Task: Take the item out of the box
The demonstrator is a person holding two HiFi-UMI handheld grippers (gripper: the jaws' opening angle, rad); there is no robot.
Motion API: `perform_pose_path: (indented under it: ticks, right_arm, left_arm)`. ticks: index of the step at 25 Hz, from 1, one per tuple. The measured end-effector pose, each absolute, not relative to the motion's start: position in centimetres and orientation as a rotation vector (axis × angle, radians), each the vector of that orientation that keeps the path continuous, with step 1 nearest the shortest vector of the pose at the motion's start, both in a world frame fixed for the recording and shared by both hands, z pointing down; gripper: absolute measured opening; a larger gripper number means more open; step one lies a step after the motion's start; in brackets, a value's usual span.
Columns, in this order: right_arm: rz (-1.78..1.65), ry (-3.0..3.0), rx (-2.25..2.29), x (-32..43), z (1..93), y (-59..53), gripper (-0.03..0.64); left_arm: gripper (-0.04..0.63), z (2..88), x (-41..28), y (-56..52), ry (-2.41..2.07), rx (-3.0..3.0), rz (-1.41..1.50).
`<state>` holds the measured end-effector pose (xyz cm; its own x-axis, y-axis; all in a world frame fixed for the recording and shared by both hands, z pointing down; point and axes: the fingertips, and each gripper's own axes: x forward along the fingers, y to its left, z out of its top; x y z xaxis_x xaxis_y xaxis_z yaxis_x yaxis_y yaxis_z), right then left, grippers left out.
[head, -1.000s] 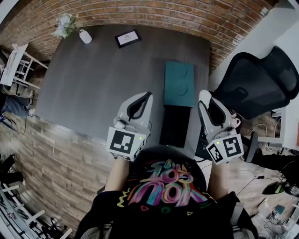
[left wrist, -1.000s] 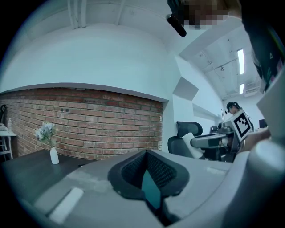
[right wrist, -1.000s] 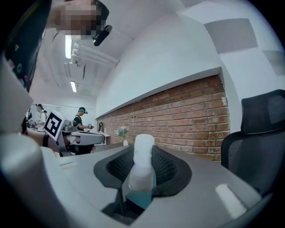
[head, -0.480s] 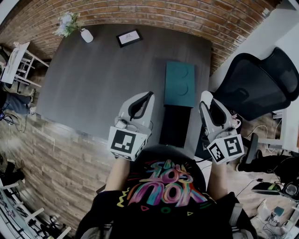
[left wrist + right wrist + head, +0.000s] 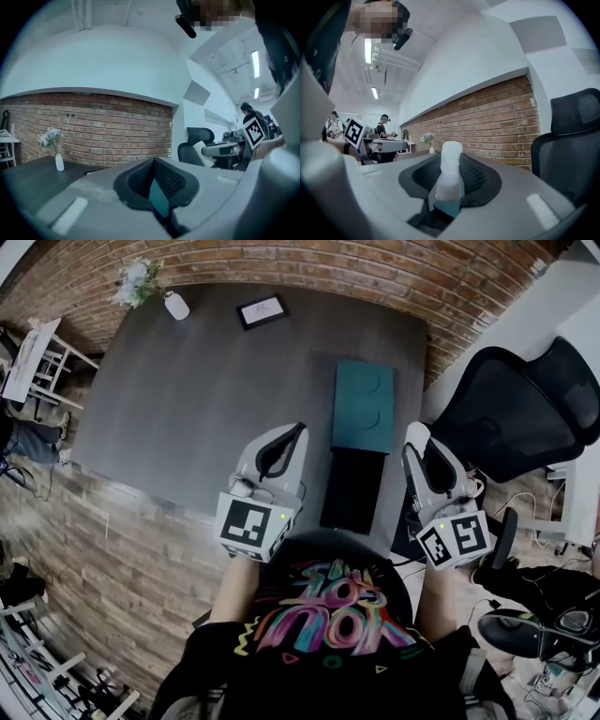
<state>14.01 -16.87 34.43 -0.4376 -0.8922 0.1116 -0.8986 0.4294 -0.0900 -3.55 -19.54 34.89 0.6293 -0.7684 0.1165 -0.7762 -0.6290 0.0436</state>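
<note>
On a dark grey matte tabletop (image 5: 187, 399), near its right edge: a flat teal box half (image 5: 362, 407), rectangular and smooth, with two shallow round impressions. Lies end to end with a black box half (image 5: 349, 491) of about the same width, nearer the person. Just right of the black half in the head view, at the tip of the right gripper (image 5: 416, 437): a white rounded cylinder (image 5: 451, 166), matte and slightly lumpy, out of the box and beside it. Stands upright between the black, mesh-textured pads and is pinched by them from both sides, jaws partly apart around its width. Left of the box, the left gripper (image 5: 298, 430), with pale grey curved plastic shells and a square-marker cube at the rear. Closes tip to tip on itself, leaving only a narrow teal-coloured wedge lower down between the pads. At the table's far end, a small white vase (image 5: 175, 307) with pale flowers and a dark-framed card (image 5: 261, 311), both well apart from the box. Beyond these, a rough red brick wall (image 5: 309, 263); to the right of the table, a black mesh-backed office chair (image 5: 511, 404).
</note>
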Motion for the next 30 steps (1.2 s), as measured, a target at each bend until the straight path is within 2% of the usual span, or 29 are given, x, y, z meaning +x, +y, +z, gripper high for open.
perform_pose_path:
  ticks: [30]
  right_arm:
    - [0.186, -2.617, 1.621, 13.8, 34.6, -16.5, 0.124]
  left_arm:
    - [0.002, 35.7, -3.9, -20.5, -1.287, 2.758, 0.133]
